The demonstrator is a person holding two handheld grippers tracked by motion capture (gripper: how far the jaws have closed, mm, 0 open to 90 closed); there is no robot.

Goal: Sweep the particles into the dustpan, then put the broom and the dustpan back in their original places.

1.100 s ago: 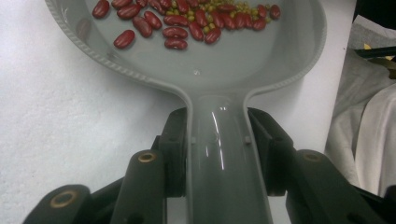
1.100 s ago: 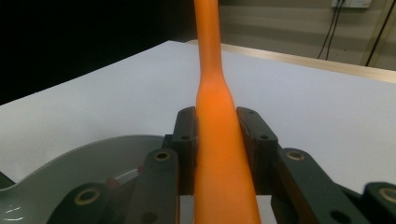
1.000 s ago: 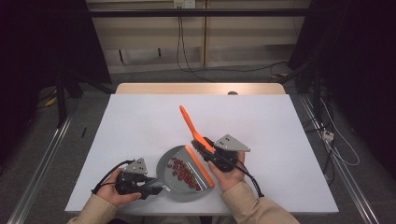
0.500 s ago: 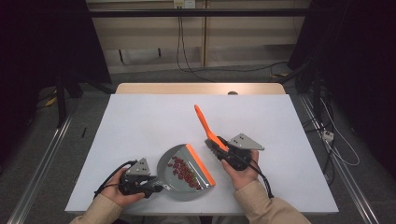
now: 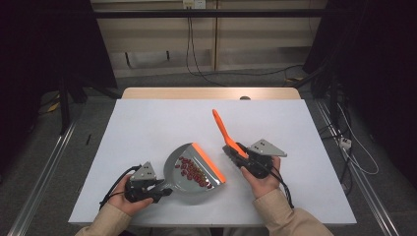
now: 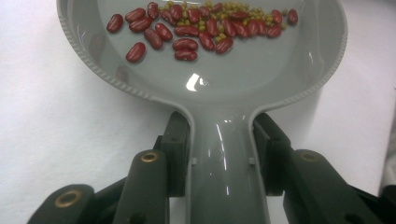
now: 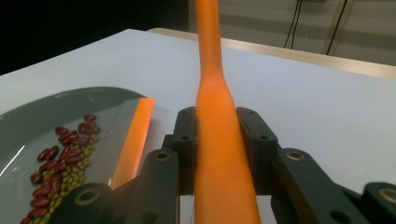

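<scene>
White table (image 5: 147, 128): left gripper (image 5: 164, 192) fingers clamp dustpan (image 5: 189, 184) handle, right gripper (image 5: 235, 153) fingers brush (image 5: 222, 129).

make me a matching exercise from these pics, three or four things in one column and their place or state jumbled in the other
Things:
1. dustpan
2. orange brush
3. red beans
4. white table

Place or state:
A. clamped in the right gripper, handle pointing up and away
B. lying inside the pan with small green beans
C. held by its handle in the left gripper
D. bearing the pan

Pairs: 1-C, 2-A, 3-B, 4-D
</scene>
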